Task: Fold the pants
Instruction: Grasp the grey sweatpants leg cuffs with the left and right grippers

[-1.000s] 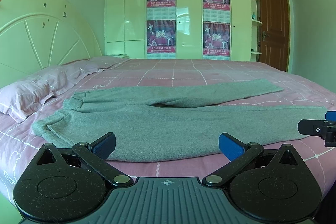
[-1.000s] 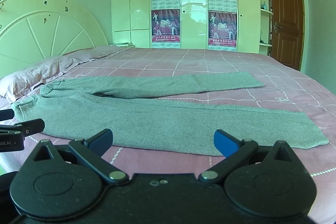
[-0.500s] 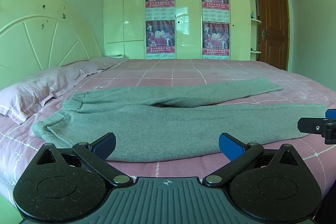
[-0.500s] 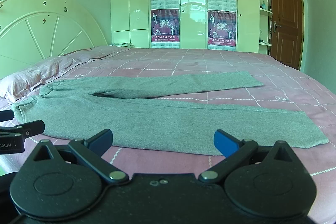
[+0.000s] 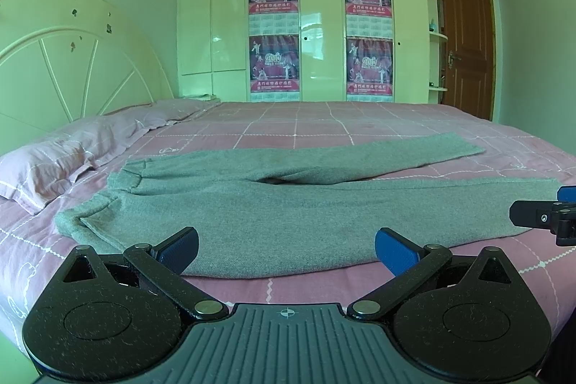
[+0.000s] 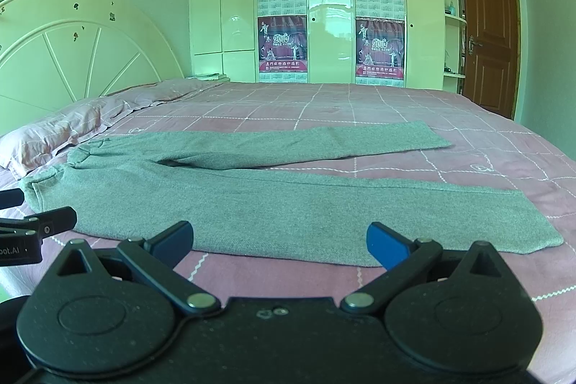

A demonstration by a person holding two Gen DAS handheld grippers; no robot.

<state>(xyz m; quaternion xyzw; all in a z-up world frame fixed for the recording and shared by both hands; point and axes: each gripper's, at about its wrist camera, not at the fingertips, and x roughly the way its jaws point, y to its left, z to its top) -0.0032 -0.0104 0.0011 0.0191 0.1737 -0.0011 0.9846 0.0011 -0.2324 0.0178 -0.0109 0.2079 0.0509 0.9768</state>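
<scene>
Grey pants [image 5: 295,207] lie flat on the pink checked bed [image 5: 324,121], waistband at the left, both legs stretched to the right and spread apart. They also show in the right wrist view [image 6: 252,200]. My left gripper [image 5: 286,249] is open and empty, just short of the near edge of the pants toward the waist end. My right gripper [image 6: 279,242] is open and empty, just short of the near leg's edge. The right gripper's tip shows at the right edge of the left wrist view [image 5: 543,216].
A pink pillow [image 5: 46,164] lies at the left by the cream headboard [image 5: 72,67]. A white wardrobe [image 5: 316,24] with posters stands beyond the bed, a brown door [image 5: 468,42] at the back right. The bed's near edge is just under the grippers.
Both grippers have barely moved; the view has shifted very slightly. The pants lie as before.
</scene>
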